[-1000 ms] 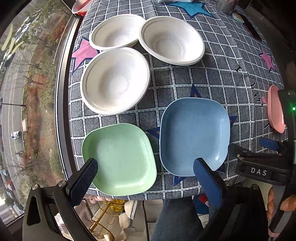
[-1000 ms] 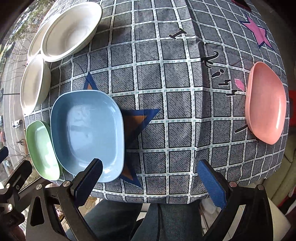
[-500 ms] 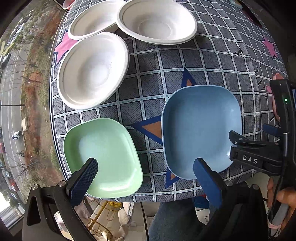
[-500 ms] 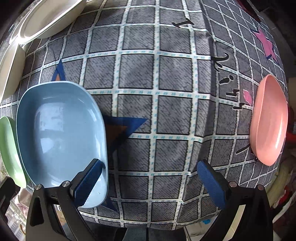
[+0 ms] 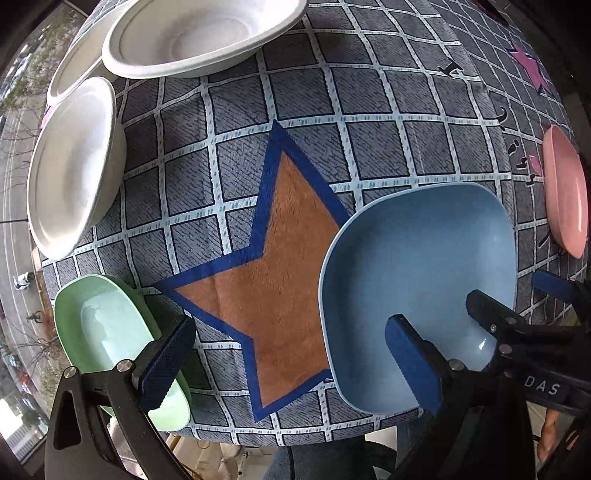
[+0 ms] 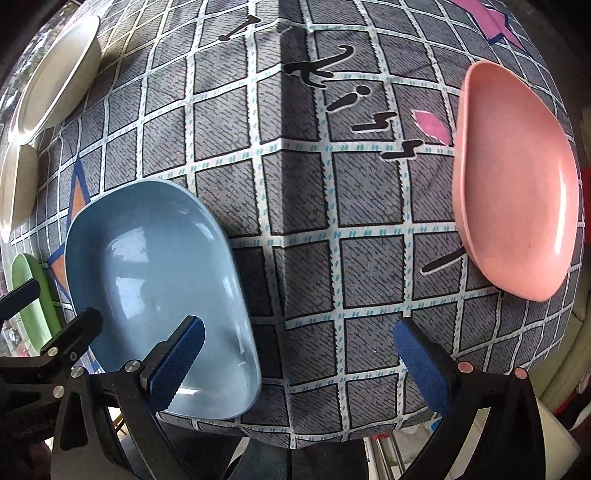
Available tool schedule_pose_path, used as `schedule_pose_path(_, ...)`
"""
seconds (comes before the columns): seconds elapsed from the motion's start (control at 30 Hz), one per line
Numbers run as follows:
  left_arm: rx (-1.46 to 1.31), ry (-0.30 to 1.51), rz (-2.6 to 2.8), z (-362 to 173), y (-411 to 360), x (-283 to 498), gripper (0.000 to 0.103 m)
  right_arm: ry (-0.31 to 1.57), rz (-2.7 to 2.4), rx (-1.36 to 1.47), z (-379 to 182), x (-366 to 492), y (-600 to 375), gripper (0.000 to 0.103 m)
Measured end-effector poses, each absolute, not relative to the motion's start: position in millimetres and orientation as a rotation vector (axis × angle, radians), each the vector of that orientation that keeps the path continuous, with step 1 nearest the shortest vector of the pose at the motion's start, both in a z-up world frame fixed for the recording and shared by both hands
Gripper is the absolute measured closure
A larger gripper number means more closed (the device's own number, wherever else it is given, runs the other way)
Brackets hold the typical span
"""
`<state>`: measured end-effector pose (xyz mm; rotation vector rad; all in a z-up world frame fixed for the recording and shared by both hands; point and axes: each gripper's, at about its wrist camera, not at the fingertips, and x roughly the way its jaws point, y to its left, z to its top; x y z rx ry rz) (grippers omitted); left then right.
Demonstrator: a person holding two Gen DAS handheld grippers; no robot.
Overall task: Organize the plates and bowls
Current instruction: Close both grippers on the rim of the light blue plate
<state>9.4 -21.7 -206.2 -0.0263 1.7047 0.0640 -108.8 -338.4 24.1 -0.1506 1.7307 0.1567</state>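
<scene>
A blue square plate [image 5: 417, 288] lies near the table's front edge, with a green plate [image 5: 107, 328] to its left and a pink plate [image 5: 565, 195] at the far right. My left gripper [image 5: 291, 365] is open and hangs low over the orange star between the green and blue plates, one finger over each. My right gripper [image 6: 299, 363] is open too. Its left finger is over the blue plate [image 6: 155, 277] and its right finger is over bare cloth. The pink plate [image 6: 517, 184] lies further right. Neither gripper holds anything.
Three white bowls sit at the back left: one [image 5: 70, 162] nearest, one [image 5: 199, 33] further back, and a third partly hidden behind them. The checked tablecloth [image 5: 369, 110] drops off at the front edge, where a person's legs show below. A window is on the left.
Both grippers have come forward and down toward the table. The left one shifted right from over the green plate to the star. The plates have not moved.
</scene>
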Motion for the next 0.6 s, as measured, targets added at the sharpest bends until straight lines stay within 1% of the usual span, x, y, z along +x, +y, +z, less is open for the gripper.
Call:
schedule_pose_path(0.13,-0.039,1.681,0.088,-219.0,-18.6,4.3,0.000,1.737,0.148,-0.189,14.2,-100.0,-344.3,0.000)
schedule_pose_path(0.23,-0.022,1.703,0.125,-233.6,-17.1,-0.3,0.000,1.748,0.149,-0.185,20.9,-86.7,-354.1,0.000)
schedule_pose_path(0.33,-0.052,1.696,0.127,-235.9,-13.8,0.2,0.000,1.752,0.147,-0.185,26.6,-83.5,-361.5,0.000)
schedule_pose_path(0.43,-0.062,1.696,0.116,-230.2,-18.7,2.6,0.000,1.784,0.164,-0.221,1.7,-86.7,-323.7,0.000)
schedule_pose_path(0.47,-0.072,1.697,0.104,-229.2,-19.7,2.6,0.002,1.785,0.170,-0.228,-1.3,-88.0,-319.1,0.000)
schedule_pose_path(0.53,-0.100,1.703,0.065,-224.4,-26.3,12.6,0.009,1.777,0.180,-0.236,-0.3,-95.9,-312.1,0.006)
schedule_pose_path(0.57,-0.109,1.708,0.045,-218.3,-34.3,19.5,0.015,1.769,0.195,-0.250,0.6,-101.7,-307.3,0.014)
schedule_pose_path(0.6,-0.103,1.712,0.025,-207.3,-53.4,29.2,0.020,1.762,0.212,-0.268,2.3,-104.1,-304.0,0.025)
